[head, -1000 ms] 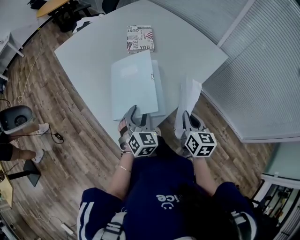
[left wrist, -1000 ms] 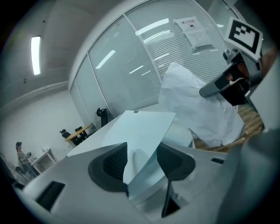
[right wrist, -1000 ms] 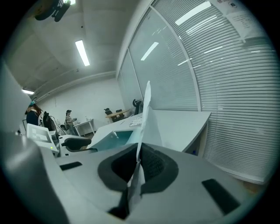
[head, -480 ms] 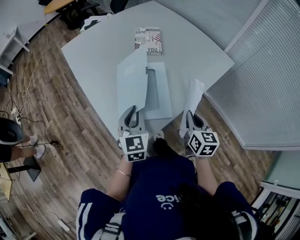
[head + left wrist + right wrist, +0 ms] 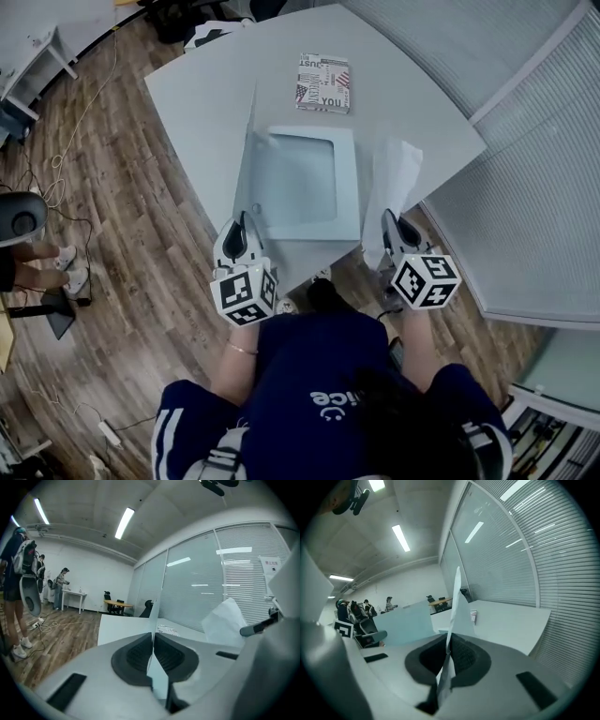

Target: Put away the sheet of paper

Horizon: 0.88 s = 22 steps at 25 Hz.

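Note:
A white sheet of paper [image 5: 394, 183] stands up from my right gripper [image 5: 392, 228], which is shut on its lower edge; in the right gripper view the paper [image 5: 457, 604] rises edge-on from between the pads. A pale blue flat box [image 5: 302, 180] lies open on the table, its lid [image 5: 249, 155] standing upright along the left side. My left gripper [image 5: 237, 236] is at the lid's near corner, jaws closing, and the lid's thin edge [image 5: 153, 618] is pinched between the pads. The paper hangs to the right of the box, apart from it.
A printed booklet [image 5: 323, 82] lies on the white table [image 5: 412, 103] beyond the box. The table's near edge runs just ahead of both grippers, with wooden floor [image 5: 141, 253] to the left. Slatted blinds [image 5: 525, 206] are at the right. People stand far off [image 5: 60, 585].
The box lid has swung up from lying flat to upright, exposing the inside. My left gripper's jaws have come together on the lid's edge. My right gripper still holds the paper.

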Tool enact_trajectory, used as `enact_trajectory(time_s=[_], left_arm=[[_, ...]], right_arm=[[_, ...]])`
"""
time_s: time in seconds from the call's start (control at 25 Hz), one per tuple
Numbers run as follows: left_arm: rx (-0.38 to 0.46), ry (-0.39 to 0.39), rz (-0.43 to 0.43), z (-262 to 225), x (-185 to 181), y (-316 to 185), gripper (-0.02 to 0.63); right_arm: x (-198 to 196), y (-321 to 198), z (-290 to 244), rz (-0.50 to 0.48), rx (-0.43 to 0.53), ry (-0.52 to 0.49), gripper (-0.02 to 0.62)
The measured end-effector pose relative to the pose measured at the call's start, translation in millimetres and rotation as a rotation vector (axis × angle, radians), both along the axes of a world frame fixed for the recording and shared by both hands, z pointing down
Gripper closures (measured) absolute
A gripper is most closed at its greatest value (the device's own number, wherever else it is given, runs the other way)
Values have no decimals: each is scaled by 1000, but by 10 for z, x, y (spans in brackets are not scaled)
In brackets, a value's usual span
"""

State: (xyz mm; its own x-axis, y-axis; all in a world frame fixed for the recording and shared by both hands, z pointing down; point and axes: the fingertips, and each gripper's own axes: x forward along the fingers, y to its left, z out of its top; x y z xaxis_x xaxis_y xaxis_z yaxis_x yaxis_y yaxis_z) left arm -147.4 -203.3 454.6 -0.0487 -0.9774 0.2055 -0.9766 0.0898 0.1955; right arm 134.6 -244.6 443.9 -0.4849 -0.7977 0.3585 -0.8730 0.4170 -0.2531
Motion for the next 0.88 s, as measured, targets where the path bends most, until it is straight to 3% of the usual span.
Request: enact_trajectory(time_s=[0.32,0.64,0.8,0.88], left_arm=[[-33,53,-120,123,-459,70,595],[-62,58,-167,224,-638,81,595],[-73,68,-185,259,-693,108,595],[-76,66,-193,276,-707,107,595]], right_arm=[[-604,-116,-348,-183,-10,-64,588],[-1179,-304,-643,-338,-54,-229,588],[-1422,-443,-495,-385,-154,-324,588],[-1481,-564,-229,-372,-238,-319,588]])
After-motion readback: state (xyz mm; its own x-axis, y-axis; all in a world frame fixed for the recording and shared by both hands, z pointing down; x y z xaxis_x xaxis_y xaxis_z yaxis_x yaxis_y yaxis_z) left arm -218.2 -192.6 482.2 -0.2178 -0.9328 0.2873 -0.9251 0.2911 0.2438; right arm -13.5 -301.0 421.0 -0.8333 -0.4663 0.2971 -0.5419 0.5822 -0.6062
